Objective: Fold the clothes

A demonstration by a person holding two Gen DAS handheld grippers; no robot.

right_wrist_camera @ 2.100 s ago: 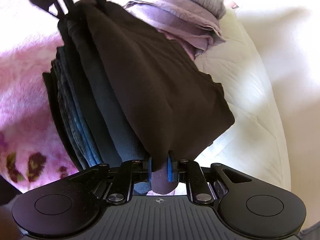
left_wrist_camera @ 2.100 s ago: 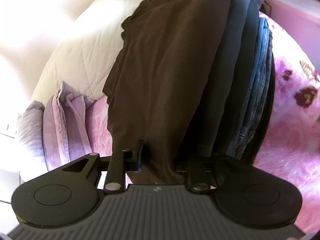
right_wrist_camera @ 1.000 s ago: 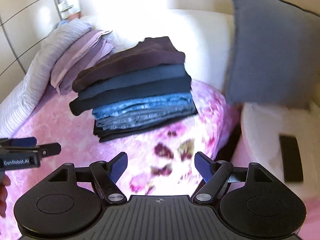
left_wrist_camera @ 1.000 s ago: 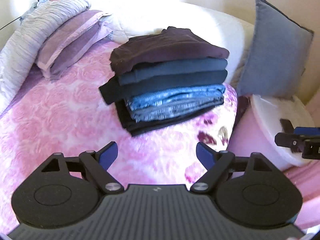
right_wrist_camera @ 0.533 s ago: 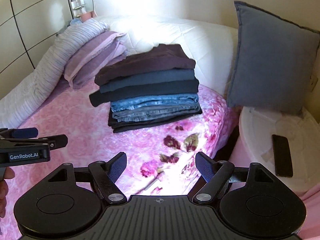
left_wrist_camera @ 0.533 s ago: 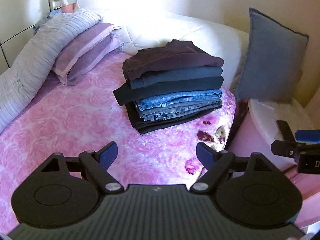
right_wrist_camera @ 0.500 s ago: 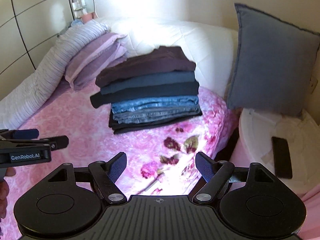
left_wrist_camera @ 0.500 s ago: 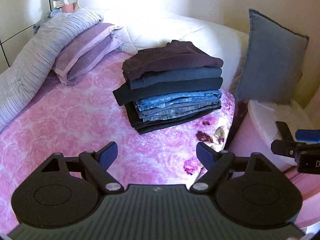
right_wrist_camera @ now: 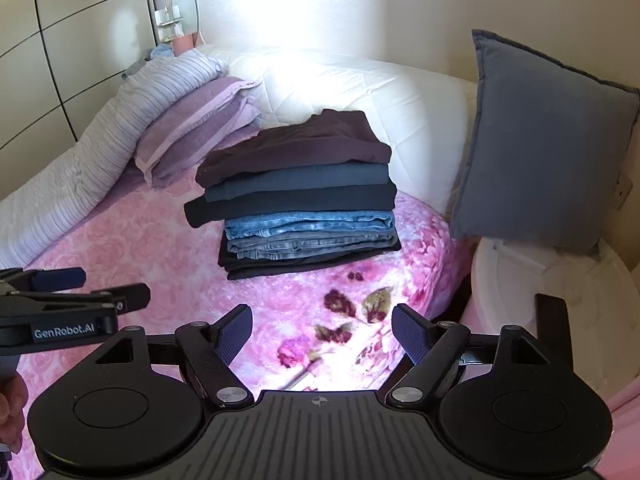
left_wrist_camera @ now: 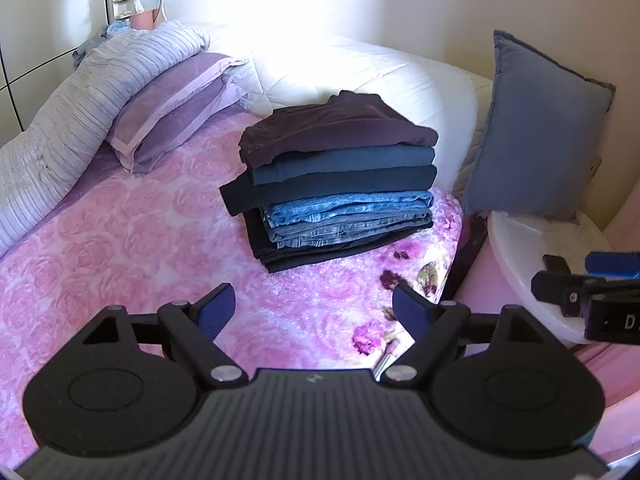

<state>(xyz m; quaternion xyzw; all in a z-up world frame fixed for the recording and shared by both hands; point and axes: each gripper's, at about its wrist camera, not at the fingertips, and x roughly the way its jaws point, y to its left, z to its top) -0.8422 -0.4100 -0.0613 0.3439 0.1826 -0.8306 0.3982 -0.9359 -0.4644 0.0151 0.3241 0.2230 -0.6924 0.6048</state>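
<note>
Two tongs, both mine, gape wide with nothing between their ribbed blue pads: the left tongs (left_wrist_camera: 313, 307) and the right tongs (right_wrist_camera: 322, 328) hang above the bed (left_wrist_camera: 120, 240), well short of the clothes. Each shows at the edge of the other's view, black and angular.

Under them lies a plush pink cover embossed with roses, with a few darker printed blooms near its rounded corner. On it sits the stack (left_wrist_camera: 340, 184) of folded clothes, square-edged and neat: a soft plum top (left_wrist_camera: 336, 130) uppermost, then two dark knits, faded blue jeans (left_wrist_camera: 348, 216) with creased denim folds, and a black piece at the bottom.

Behind the stack a quilted white duvet (left_wrist_camera: 360, 72) bulges. To its left lean a lilac pillow (left_wrist_camera: 176, 104) and a ribbed grey bolster (left_wrist_camera: 80, 108). To its right a grey-blue cushion (left_wrist_camera: 536, 128) stands upright beside a round white stand (right_wrist_camera: 532, 304). Cream panelled cupboards line the left wall.
</note>
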